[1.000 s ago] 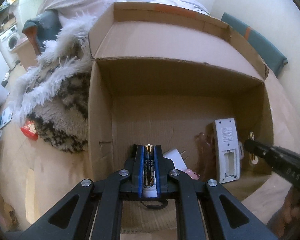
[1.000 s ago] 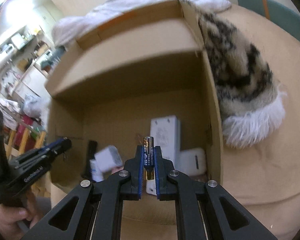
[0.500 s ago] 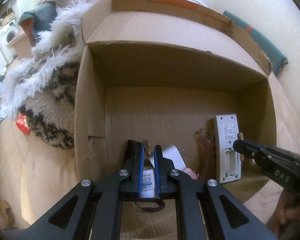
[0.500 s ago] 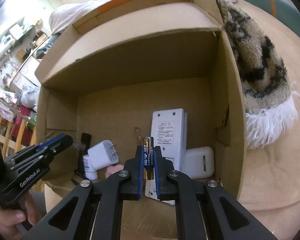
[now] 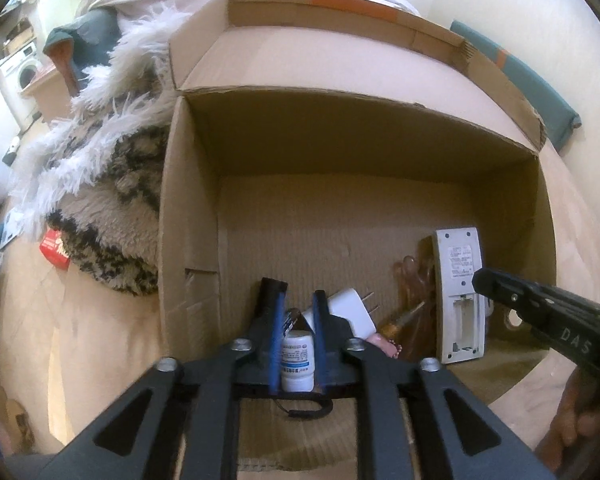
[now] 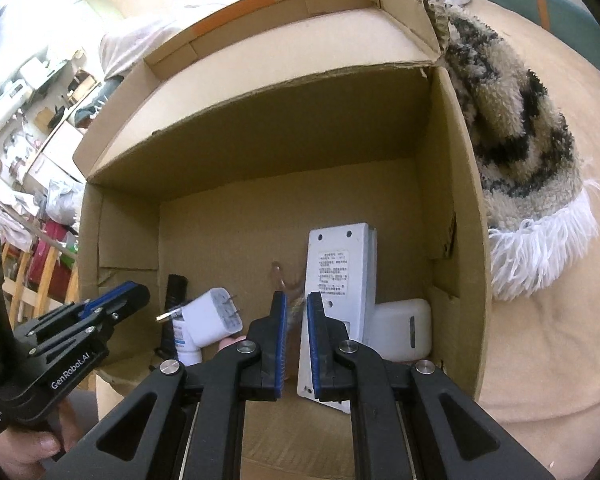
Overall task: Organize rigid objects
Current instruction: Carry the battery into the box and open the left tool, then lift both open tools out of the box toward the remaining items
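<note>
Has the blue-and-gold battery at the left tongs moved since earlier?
Yes. The left tongs just opened; the blue-and-gold battery sank, tilting onto the white bottle in the cardboard box.

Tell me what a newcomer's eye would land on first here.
A big open cardboard box fills both views, seen from above. On its floor a white remote lies back up with its battery bay open, and a white charger lies a little way from it. A shaggy black-and-cream rug is heaped right beside the box.
</note>
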